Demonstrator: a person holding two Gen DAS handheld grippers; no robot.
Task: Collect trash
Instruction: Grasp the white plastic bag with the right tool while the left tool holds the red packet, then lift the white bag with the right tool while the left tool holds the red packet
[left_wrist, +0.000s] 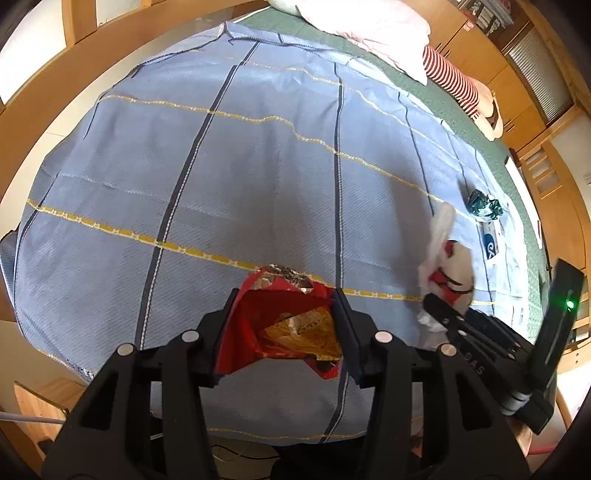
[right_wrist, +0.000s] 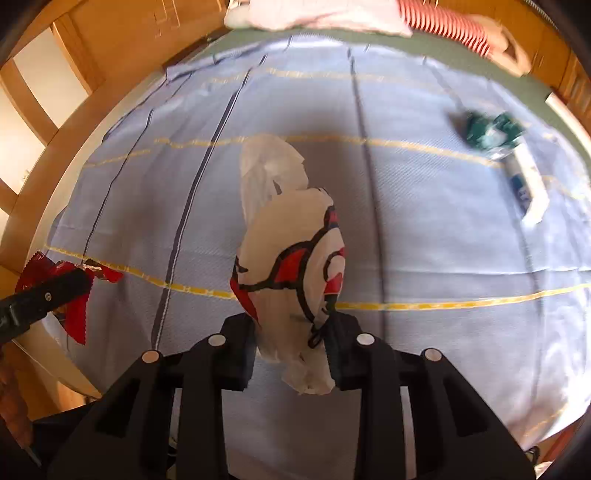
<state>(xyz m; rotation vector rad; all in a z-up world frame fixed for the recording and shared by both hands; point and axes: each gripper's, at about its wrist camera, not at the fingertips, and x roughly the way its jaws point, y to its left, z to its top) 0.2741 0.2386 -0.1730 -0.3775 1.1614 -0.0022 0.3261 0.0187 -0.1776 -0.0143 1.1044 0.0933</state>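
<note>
My left gripper (left_wrist: 284, 306) is shut on a red and yellow snack wrapper (left_wrist: 288, 325), held above the blue striped blanket (left_wrist: 221, 166). My right gripper (right_wrist: 291, 332) is shut on a white plastic bag with red and black print (right_wrist: 291, 254), held above the blanket (right_wrist: 424, 229). The bag (left_wrist: 448, 266) and right gripper (left_wrist: 439, 306) show at the right of the left wrist view; the wrapper (right_wrist: 70, 291) and left gripper show at the left of the right wrist view. A crumpled green wrapper (right_wrist: 491, 131) and a white and blue packet (right_wrist: 528, 184) lie on the blanket at the far right.
The blanket covers a bed with a green sheet (left_wrist: 424, 88). A pink pillow (left_wrist: 369, 29) and a red-and-white striped cloth (left_wrist: 450, 77) lie at the head. Wooden bed frame and cupboards (left_wrist: 524, 85) surround the bed.
</note>
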